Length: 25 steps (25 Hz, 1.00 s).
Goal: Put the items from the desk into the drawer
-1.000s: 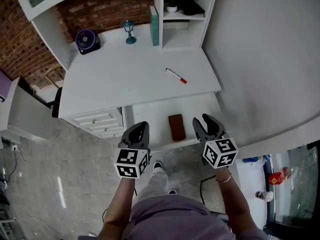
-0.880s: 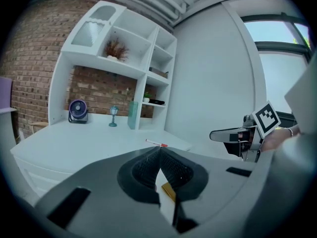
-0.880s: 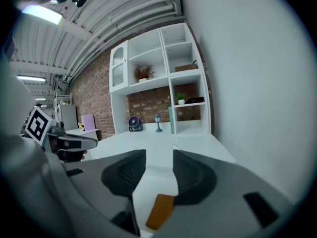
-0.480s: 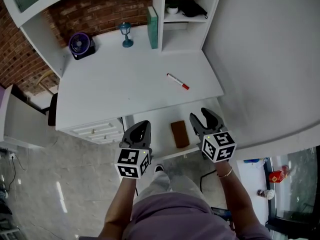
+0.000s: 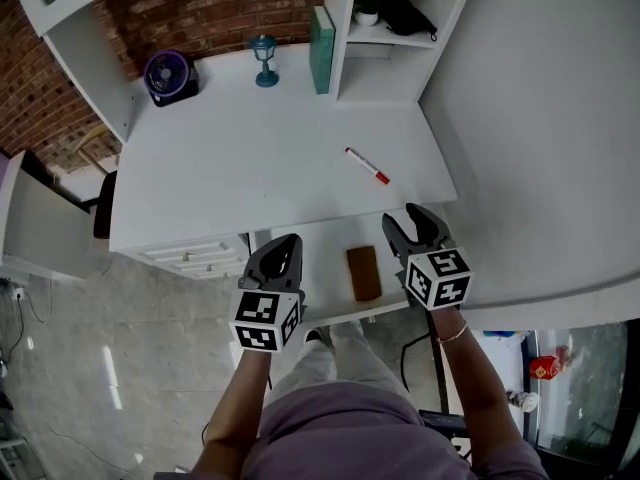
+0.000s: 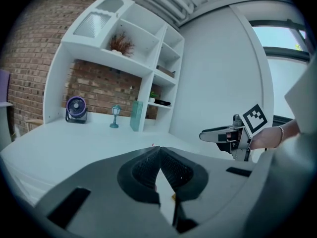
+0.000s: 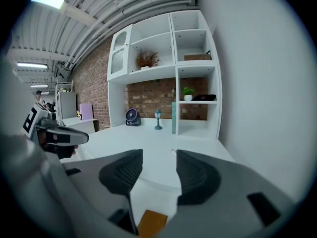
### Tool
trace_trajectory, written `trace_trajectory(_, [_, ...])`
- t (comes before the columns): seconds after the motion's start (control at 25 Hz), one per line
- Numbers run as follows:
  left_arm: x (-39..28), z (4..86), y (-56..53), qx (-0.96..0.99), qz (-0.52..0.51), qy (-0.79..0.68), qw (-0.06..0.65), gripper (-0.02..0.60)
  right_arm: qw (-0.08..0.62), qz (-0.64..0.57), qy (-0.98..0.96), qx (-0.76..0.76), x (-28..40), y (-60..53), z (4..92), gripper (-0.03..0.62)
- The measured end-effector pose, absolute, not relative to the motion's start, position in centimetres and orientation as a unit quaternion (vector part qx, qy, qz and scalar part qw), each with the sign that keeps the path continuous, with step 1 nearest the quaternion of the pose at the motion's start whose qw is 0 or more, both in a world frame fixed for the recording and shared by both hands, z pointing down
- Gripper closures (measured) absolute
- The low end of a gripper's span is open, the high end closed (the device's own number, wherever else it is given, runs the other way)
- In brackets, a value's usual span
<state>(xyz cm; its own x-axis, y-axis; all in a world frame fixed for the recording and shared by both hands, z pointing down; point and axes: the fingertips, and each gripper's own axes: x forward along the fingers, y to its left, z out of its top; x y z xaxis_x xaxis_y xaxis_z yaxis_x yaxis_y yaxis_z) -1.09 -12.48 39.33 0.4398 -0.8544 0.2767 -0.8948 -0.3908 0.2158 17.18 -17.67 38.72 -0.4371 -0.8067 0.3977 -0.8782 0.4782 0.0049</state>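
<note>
While both tools hang over open drawer [image 5: 320, 256], right tool [image 5: 403, 220] stands released: jaws wide apart, just been opening, nothing between them. Left tool [image 5: 285, 243] clenched, jaws pressed together, empty. Brown flat item [image 5: 364, 272] lies in drawer between two tools, touching neither. Red-capped marker [image 5: 367, 165] lies on tabletop [image 5: 220, 168] beyond drawer, well apart from both tools.

White shelving [image 5: 400, 63] against brick wall [image 5: 210, 18], grey floor [image 5: 100, 368].

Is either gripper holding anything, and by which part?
Nothing: the left gripper is shut, empty; the right gripper has just been opening its jaws, nothing between them.
</note>
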Motion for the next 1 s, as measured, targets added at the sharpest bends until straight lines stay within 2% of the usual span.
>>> trace_trajectory(1.0, [-1.6,41.3,-18.1,0.765,0.076,-0.61,0.194,0.583,0.243,0.102,-0.872,0.412,16.9,-30.0,43.8,0.385])
